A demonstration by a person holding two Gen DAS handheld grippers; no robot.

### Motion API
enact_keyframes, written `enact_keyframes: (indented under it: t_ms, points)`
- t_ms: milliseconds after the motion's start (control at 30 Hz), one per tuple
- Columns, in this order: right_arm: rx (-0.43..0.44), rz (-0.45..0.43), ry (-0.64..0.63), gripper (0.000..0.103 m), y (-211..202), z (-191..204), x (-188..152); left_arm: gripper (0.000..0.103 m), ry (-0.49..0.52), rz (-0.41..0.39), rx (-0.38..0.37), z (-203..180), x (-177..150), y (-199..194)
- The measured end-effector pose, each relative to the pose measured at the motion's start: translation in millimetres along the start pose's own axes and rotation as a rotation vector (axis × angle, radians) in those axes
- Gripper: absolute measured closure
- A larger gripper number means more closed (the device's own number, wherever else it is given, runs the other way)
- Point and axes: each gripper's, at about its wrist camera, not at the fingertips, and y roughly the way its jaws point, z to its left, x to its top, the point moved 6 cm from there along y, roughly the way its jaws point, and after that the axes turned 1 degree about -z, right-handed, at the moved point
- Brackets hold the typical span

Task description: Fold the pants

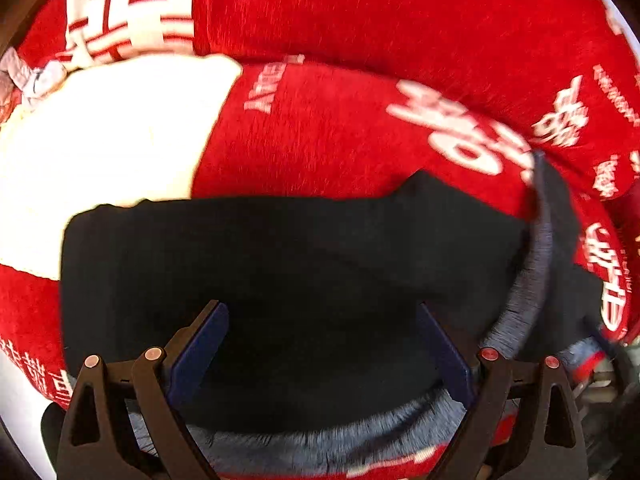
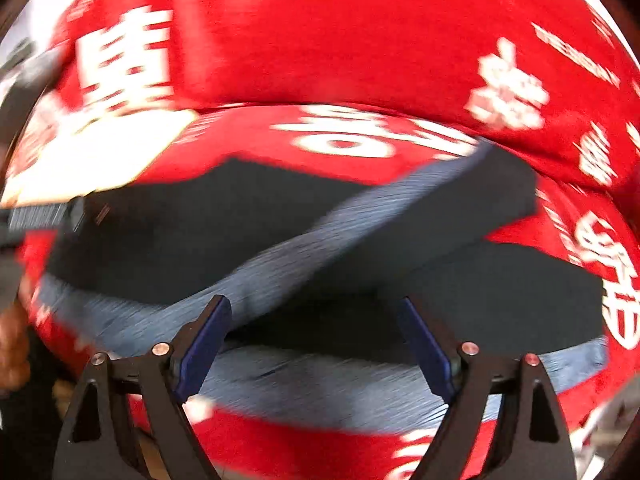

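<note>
Dark navy pants point(image 1: 280, 248) lie folded on a red blanket point(image 1: 340, 128) printed with white characters. Their grey-blue fleecy lining point(image 1: 320, 436) shows along the near edge and up the right side. My left gripper point(image 1: 322, 312) hangs above the dark cloth, jaws wide apart, nothing between the blue pads point(image 1: 200, 344). In the right wrist view the pants point(image 2: 180, 232) show a folded layer with a lining band point(image 2: 340, 224) crossing diagonally. My right gripper point(image 2: 314, 312) is open above them, its pads point(image 2: 204, 340) apart and off the cloth. The picture is blurred.
A white patch point(image 1: 100, 132) of the blanket lies left of the pants. A second blanket fold point(image 1: 400, 12) rises behind. At the left edge of the right wrist view, a dark gripper part point(image 2: 40, 216) and a hand point(image 2: 12, 352) show. The bed edge runs along the bottom.
</note>
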Motion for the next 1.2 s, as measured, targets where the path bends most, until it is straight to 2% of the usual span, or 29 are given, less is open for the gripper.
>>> enact_keyframes:
  t_ms: [67,133,267,367,467,500,533,567,667,700,767,833,900,967,1000,1100,1200]
  points:
    - [-0.049,0.035,0.071,0.013,17,-28,23,0.008,0.001,0.031,0.028,1,-4,11]
    - [-0.078,0.082,0.167,0.013,37,-59,49,0.008,0.037,0.012,0.045,1,-12,9]
    - [-0.103,0.174,0.300,0.012,86,-93,95,0.008,0.122,0.010,0.100,-1,-38,9]
    - [-0.182,0.259,0.335,0.011,123,-106,109,0.004,0.173,-0.002,0.144,-2,-56,6]
    - [-0.245,0.336,0.280,0.012,149,-109,111,0.003,0.155,0.007,0.135,-1,-65,6]
    - [-0.265,0.362,0.246,0.013,153,-109,108,0.003,0.157,0.008,0.133,-1,-67,4]
    - [-0.255,0.349,0.232,0.017,150,-107,106,0.003,0.159,0.013,0.127,0,-69,3]
    - [-0.240,0.326,0.235,0.038,144,-108,104,0.003,0.160,0.019,0.122,1,-71,1]
    - [-0.158,0.298,0.294,0.081,117,-116,86,0.003,0.184,0.055,0.118,-1,-78,0]
    - [-0.137,0.291,0.316,0.085,108,-121,79,0.003,0.207,0.076,0.125,-2,-83,0]
    - [-0.121,0.252,0.348,0.089,83,-130,59,0.003,0.228,0.086,0.120,-3,-88,-5]
    - [-0.142,0.193,0.368,0.090,52,-140,33,0.003,0.209,0.076,0.068,-4,-86,-16]
    - [-0.180,0.141,0.409,0.090,18,-149,3,0.003,0.180,0.044,0.017,-8,-75,-29]
    - [-0.197,0.109,0.459,0.091,-3,-160,-19,0.003,0.183,0.006,0.000,-15,-62,-38]
    - [-0.194,0.093,0.498,0.095,-14,-165,-36,0.003,0.191,-0.015,0.000,-20,-55,-42]
    - [-0.194,0.084,0.545,0.096,-20,-175,-60,0.003,0.210,-0.069,0.018,-39,-25,-43]
    - [-0.185,0.106,0.557,0.096,-12,-176,-80,0.003,0.195,-0.066,0.070,-51,-5,-24]
